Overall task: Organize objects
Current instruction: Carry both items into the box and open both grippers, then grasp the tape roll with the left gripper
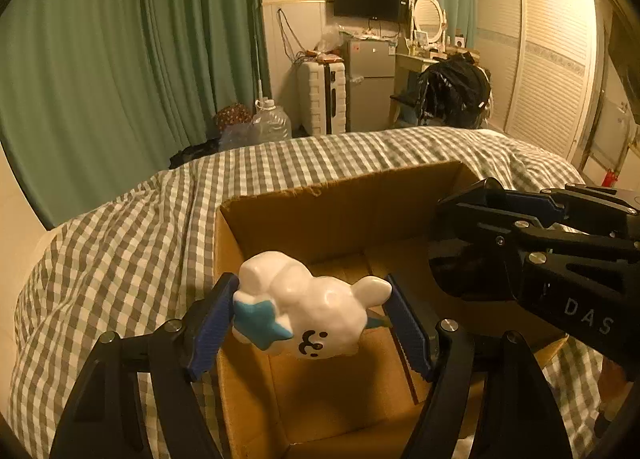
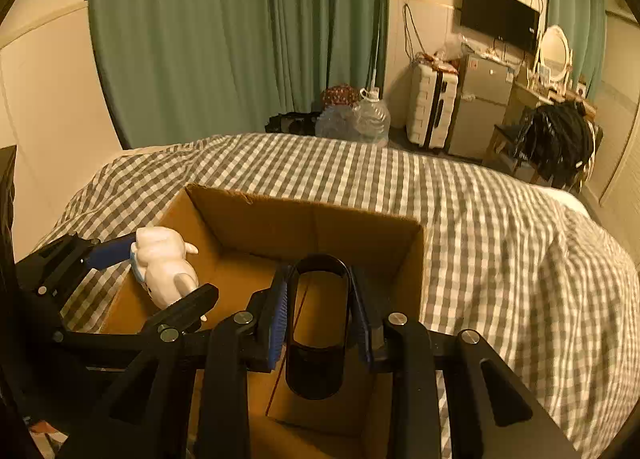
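An open cardboard box (image 1: 312, 215) (image 2: 304, 215) sits on the checked bed. My left gripper (image 1: 310, 319) is shut on a white ceramic rabbit figurine with a blue star (image 1: 308, 309) and holds it above the box's left side; the figurine also shows in the right wrist view (image 2: 166, 271). My right gripper (image 2: 320, 307) is shut on a black ring-shaped object (image 2: 318, 371), held over the box's inside. In the left wrist view the right gripper (image 1: 464, 227) reaches in from the right over the box with the black object (image 1: 460, 271).
The grey-and-white checked bedcover (image 1: 120, 259) (image 2: 500, 251) surrounds the box. Beyond the bed are green curtains (image 1: 120, 59), a water jug (image 1: 272, 123), a white suitcase (image 1: 322, 99), a small fridge (image 1: 370, 83), a chair with dark clothes (image 1: 456, 91) and a wardrobe (image 1: 552, 59).
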Motion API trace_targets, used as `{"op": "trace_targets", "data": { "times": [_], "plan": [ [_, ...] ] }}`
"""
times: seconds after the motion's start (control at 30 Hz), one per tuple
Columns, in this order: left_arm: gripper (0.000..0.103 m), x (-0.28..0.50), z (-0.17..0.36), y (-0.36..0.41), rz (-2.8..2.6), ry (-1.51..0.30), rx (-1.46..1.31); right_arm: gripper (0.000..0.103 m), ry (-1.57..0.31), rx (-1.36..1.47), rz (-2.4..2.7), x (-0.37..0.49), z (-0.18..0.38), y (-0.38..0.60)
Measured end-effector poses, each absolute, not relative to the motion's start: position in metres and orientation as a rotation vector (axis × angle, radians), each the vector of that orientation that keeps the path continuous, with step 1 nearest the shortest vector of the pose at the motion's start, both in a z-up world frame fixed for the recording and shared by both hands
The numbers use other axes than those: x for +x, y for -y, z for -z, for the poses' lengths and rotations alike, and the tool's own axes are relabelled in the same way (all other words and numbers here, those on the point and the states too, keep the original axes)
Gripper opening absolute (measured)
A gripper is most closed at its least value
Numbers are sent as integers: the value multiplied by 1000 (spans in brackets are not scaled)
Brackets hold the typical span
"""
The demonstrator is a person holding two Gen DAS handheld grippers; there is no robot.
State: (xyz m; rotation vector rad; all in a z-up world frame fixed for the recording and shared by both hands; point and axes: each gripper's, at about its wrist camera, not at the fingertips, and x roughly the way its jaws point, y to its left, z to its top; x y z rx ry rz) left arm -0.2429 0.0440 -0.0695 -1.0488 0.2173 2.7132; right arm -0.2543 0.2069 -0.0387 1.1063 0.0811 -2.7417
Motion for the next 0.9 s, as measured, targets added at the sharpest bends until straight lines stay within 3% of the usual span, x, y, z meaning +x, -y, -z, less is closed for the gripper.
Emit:
{"op": "trace_targets", "data": {
  "times": [0.07, 0.1, 0.13, 0.2, 0.37, 0.53, 0.9],
  "plan": [
    [81, -238, 69, -43, -2709, -202, -1047, 29, -64, 1111, 2750, -252, 38, -212],
    [91, -237, 67, -45, -2717, -200, -1041, 37, -52, 1099, 2759, -249, 34, -214],
    [95, -232, 64, -44, -2733, -199, -1022, 54, -38, 1071, 2772, -244, 30, -217],
    [98, -226, 55, -41, -2753, -194, -979, 64, -11, 1016, 2809, -234, 19, -222],
    [99, -212, 33, -31, -2768, -163, -973, 66, 5, 907, 2869, -203, -22, -230],
    [99, -186, 4, -17, -2791, -130, -944, 77, -28, 818, 2903, -161, -58, -228],
    [103, -130, -19, 1, -2822, -122, -926, 89, -67, 803, 2901, -97, -81, -217]
  ]
}}
